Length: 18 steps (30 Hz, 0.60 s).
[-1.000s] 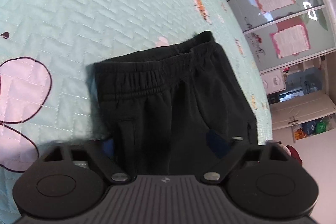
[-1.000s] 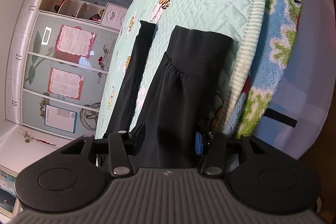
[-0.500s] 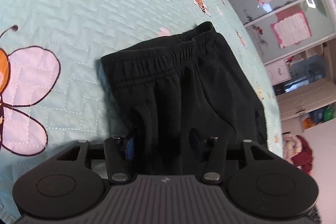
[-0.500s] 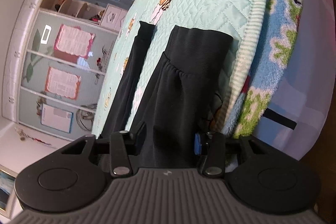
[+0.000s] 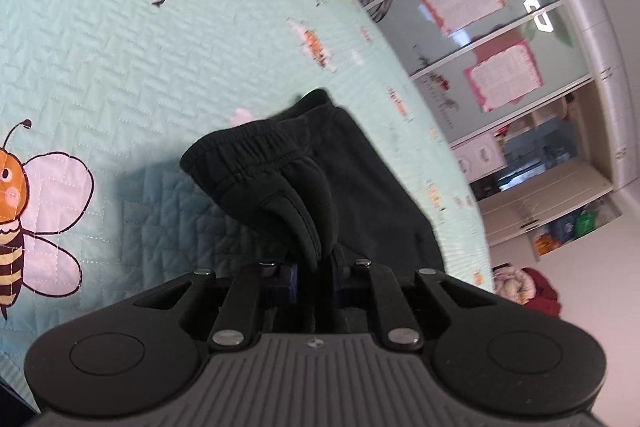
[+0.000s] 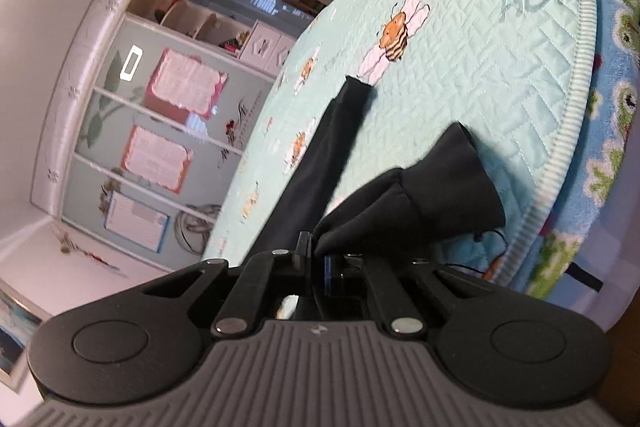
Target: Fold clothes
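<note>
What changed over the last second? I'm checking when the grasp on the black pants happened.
Both grippers' fingers have just been closing. The left gripper clamped the black pants near the waistband, the right gripper a leg near its cuff; both lifted the pinched fabric off the quilt. The rest of the pants stayed flat.

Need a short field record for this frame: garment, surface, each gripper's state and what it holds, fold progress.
garment: black sweatpants, waistband end in the left wrist view, cuffed legs in the right wrist view
surface: mint quilted bedspread with a bee print
left gripper: jaws have just been closing, now shut on the sweatpants near the waistband
right gripper: jaws have just been closing, now shut on the nearer leg, next to its cuff
lift: gripped fabric bunched and raised off the bedspread at both ends
fold: not yet made
</note>
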### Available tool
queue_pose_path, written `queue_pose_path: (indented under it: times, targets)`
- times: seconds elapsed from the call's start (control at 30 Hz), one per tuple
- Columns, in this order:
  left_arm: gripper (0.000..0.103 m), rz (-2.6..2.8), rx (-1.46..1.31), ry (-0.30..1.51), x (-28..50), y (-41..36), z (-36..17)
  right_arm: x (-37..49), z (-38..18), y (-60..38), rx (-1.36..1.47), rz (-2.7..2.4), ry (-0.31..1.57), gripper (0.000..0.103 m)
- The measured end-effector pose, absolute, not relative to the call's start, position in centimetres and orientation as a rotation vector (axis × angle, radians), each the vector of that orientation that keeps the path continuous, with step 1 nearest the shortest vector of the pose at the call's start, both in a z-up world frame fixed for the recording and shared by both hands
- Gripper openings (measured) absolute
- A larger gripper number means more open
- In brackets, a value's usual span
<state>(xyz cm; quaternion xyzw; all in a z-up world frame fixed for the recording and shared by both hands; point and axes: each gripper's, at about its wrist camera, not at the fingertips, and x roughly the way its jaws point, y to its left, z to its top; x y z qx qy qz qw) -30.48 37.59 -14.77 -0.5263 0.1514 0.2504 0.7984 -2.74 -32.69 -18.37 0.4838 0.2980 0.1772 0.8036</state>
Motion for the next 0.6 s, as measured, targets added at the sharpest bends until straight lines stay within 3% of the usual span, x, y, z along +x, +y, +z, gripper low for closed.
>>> queue_pose_path:
  times: [0.27,0.37,0.47,0.5,0.57,0.6]
  targets:
    - [0.015,0.574,-1.177,0.431,-30.3,37.9,-17.8,-2.2,-20.3,-33.4,1.107,0.339,0.698,0.005]
    - [0.025,0.603,-1.185,0.455,-30.1,37.9,-18.5,-2.2,-20.1,-32.8,1.076,0.335,0.701,0.011]
    - [0.052,0.628,-1.177,0.476,-29.9,38.2,-18.9,-2.1,-20.5,-32.4,1.06,0.308,0.725,0.04]
    - [0.058,0.636,-1.172,0.482,-29.9,38.2,-19.0,-2.1,-20.8,-32.2,1.053,0.304,0.738,0.04]
    - [0.057,0.631,-1.168,0.496,-29.9,38.1,-19.4,-2.1,-21.3,-31.8,1.035,0.303,0.77,0.04]
    - [0.051,0.625,-1.164,0.501,-29.9,38.0,-19.6,-2.1,-21.5,-31.7,1.026,0.306,0.78,0.04]
